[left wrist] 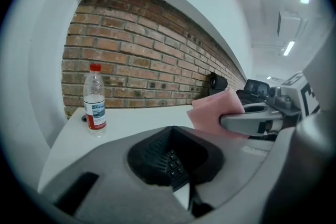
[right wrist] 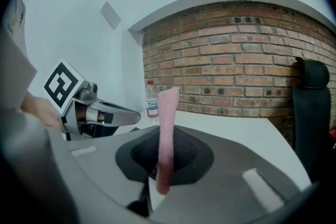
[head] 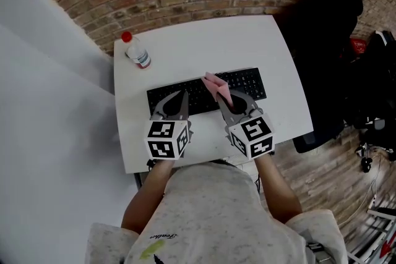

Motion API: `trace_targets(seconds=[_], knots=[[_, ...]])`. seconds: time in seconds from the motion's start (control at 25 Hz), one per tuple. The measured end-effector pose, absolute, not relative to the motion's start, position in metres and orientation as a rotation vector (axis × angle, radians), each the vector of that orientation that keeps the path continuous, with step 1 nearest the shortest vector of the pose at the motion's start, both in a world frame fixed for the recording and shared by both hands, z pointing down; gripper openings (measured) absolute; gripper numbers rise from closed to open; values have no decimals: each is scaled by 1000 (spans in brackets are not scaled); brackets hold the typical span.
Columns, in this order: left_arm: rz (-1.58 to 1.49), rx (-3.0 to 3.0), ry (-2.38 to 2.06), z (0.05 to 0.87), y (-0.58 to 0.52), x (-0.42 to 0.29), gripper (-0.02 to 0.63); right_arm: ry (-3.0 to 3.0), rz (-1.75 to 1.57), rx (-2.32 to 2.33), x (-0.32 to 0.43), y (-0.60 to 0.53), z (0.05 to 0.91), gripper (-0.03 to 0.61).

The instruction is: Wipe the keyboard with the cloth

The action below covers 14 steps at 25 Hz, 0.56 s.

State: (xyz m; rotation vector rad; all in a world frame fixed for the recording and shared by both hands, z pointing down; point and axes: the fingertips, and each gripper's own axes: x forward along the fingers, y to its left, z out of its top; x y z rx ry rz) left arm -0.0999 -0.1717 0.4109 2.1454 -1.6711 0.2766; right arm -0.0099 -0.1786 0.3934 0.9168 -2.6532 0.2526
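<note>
as the right gripper (head: 222,99) clamps the cloth (head: 215,84), bottle label (left wrist: 95,113) is illegible.

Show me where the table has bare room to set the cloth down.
Biggest free patch: table strip behind the keyboard, right of the water bottle. Smaller one between the keyboard's right end and the table's right edge. Crowded at front: left gripper and right gripper, which clamps the pink cloth, over the keyboard.

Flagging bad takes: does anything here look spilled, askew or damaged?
Nothing stands out: the water bottle stands upright and capped, the keyboard lies flat on the white table, and the right gripper holds the pink cloth.
</note>
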Motion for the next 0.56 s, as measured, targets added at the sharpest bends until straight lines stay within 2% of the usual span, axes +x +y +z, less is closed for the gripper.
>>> trace_targets(seconds=[0.56], knots=[[283, 2150, -1660, 413, -168, -106, -6, -2658, 249, 888, -22, -177, 395, 21]])
